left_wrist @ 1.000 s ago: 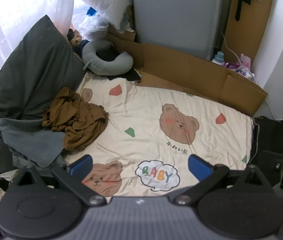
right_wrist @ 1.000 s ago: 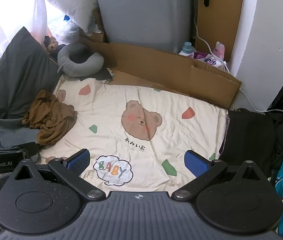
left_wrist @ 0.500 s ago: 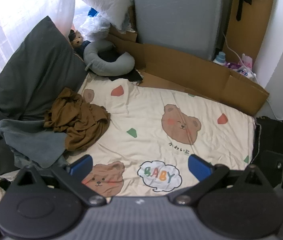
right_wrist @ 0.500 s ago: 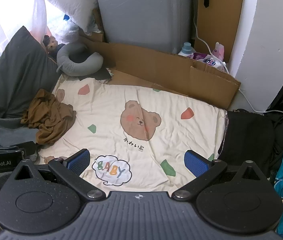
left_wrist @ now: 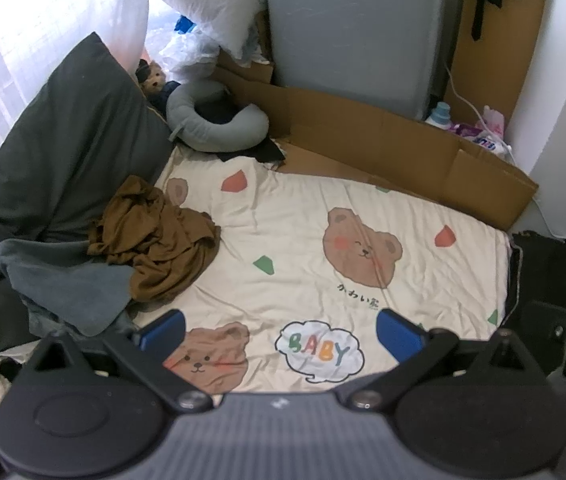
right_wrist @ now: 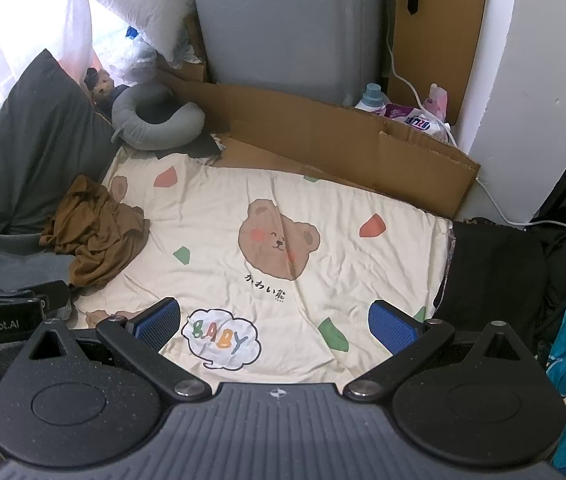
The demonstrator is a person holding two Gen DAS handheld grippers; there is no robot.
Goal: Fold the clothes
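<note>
A crumpled brown garment (left_wrist: 155, 240) (right_wrist: 95, 236) lies in a heap at the left edge of a cream bear-print blanket (left_wrist: 323, 216) (right_wrist: 303, 200). A grey-blue garment (left_wrist: 63, 280) (right_wrist: 7, 252) lies partly under it, further left. My left gripper (left_wrist: 281, 330) hangs open over the blanket's near edge, with nothing between its blue pads. My right gripper (right_wrist: 275, 322) is open too, above the "BABY" print, and holds nothing. The left gripper's body (right_wrist: 3, 308) shows at the left edge of the right wrist view.
A dark grey pillow (left_wrist: 63, 152) leans at the left. A grey neck pillow (left_wrist: 219, 128) and a small teddy (left_wrist: 153, 80) lie at the blanket's far corner. Flattened cardboard (left_wrist: 403, 152) runs along the far side. Dark clothes (right_wrist: 495, 272) lie off the blanket's right edge.
Both views have drifted very slightly; the scene sits a little further right in the left wrist view and a little left in the right one. Both grippers stay open and the garments have not moved.
</note>
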